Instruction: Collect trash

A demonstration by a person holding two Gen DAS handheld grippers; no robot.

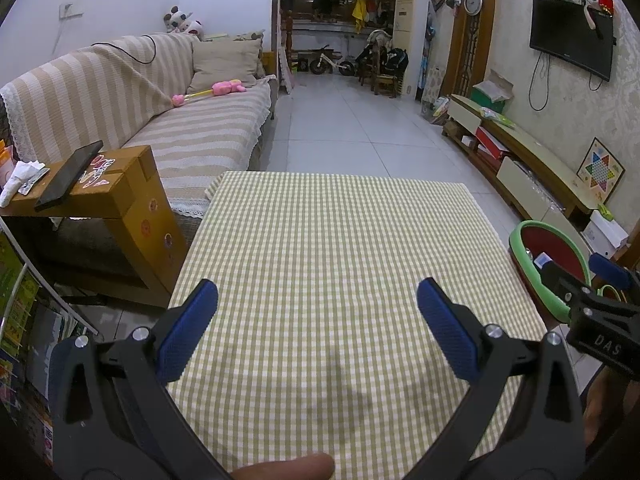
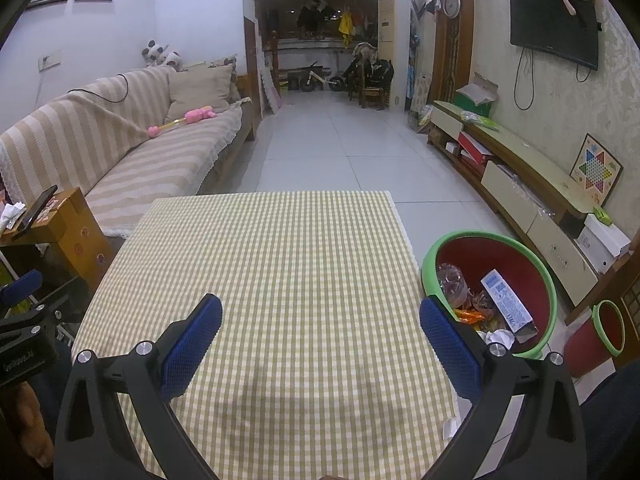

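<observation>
Looks basically done: table point(image 2: 280, 264) bare, trash sits in the bin point(image 2: 548, 280) off its right edge, both hand-held grippers, left point(image 1: 317, 334) and right point(image 2: 320, 344), spread apart and empty.

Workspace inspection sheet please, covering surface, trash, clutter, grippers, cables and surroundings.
Surface: checked tablecloth, nothing seen on it.
Job's things: green bin right of the table, holding wrappers, a carton and crumpled paper.
Clutter: phone and tissue on the side table.
Grippers: left hand-held gripper open; right hand-held gripper open; both hold nothing.
Cables: black cord over the sofa; TV leads.
Surroundings: tiled floor, small bin.
</observation>
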